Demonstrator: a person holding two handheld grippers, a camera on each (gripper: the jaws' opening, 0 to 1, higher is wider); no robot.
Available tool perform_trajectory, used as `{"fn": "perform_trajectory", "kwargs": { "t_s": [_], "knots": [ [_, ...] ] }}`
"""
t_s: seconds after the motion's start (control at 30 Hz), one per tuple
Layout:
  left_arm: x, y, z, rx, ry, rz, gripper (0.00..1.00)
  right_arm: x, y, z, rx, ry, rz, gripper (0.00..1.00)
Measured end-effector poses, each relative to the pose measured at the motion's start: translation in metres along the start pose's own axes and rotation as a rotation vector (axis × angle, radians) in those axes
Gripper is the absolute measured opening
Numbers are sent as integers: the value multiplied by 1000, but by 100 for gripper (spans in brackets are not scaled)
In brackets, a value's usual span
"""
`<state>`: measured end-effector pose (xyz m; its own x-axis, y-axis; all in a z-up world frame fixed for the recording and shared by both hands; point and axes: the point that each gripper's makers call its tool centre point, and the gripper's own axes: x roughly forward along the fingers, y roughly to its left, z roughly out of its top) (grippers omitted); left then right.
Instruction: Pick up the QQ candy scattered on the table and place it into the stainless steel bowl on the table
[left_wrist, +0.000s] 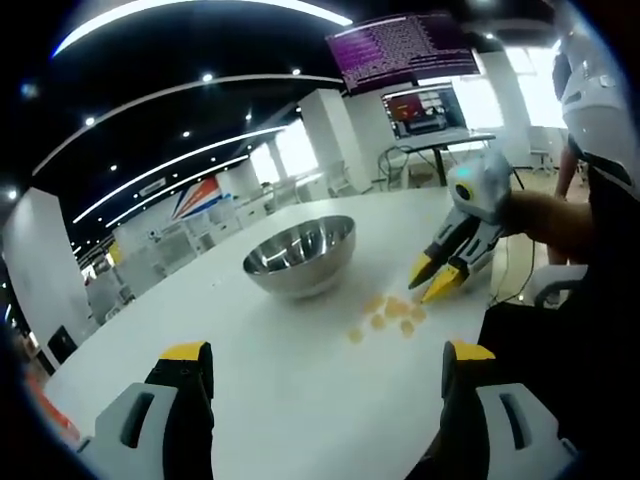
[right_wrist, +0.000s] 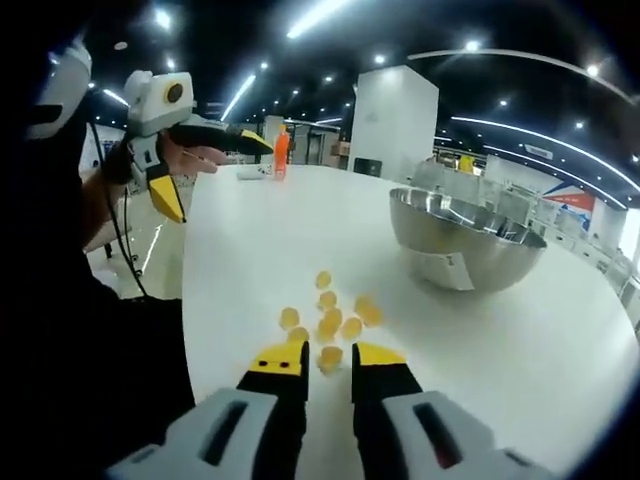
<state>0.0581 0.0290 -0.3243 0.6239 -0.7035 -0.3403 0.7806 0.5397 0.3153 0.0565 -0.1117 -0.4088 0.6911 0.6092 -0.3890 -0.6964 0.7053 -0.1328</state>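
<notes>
Yellow candies (right_wrist: 330, 318) lie in a small bunch on the white desk (right_wrist: 560, 360), near the steel bowl (right_wrist: 465, 238). They look small, soft and light. Right gripper (right_wrist: 327, 358) jaws are narrow around one candy's sides. Left gripper (left_wrist: 320, 355) jaws are wide.

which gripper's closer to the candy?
Right. The right gripper is low, at the near edge of the candy; the left gripper is raised off to the side.
</notes>
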Motion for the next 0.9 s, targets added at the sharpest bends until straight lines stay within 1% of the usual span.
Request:
{"fn": "perform_trajectory", "kwargs": {
  "t_s": [0.23,0.3,0.4,0.43,0.6,0.7,0.9],
  "knots": [
    [0,-1,2,7,-4,-1,94,3,1,-3,-8,6,7,14],
    [-1,-4,6,-4,-18,-19,94,3,1,-4,-8,7,9,13],
    [-1,-6,9,-15,-33,-27,94,4,1,-5,-11,11,10,10],
    [-1,-5,8,-11,-30,-24,94,4,1,-6,-11,12,7,8],
    [0,-5,5,5,-13,-16,94,4,2,-6,-27,7,9,7],
    [0,-6,5,3,-15,-20,94,4,3,-6,-44,5,12,6],
    [-1,-6,6,5,-17,-19,94,3,3,-5,-28,8,16,5]
  ]
}}
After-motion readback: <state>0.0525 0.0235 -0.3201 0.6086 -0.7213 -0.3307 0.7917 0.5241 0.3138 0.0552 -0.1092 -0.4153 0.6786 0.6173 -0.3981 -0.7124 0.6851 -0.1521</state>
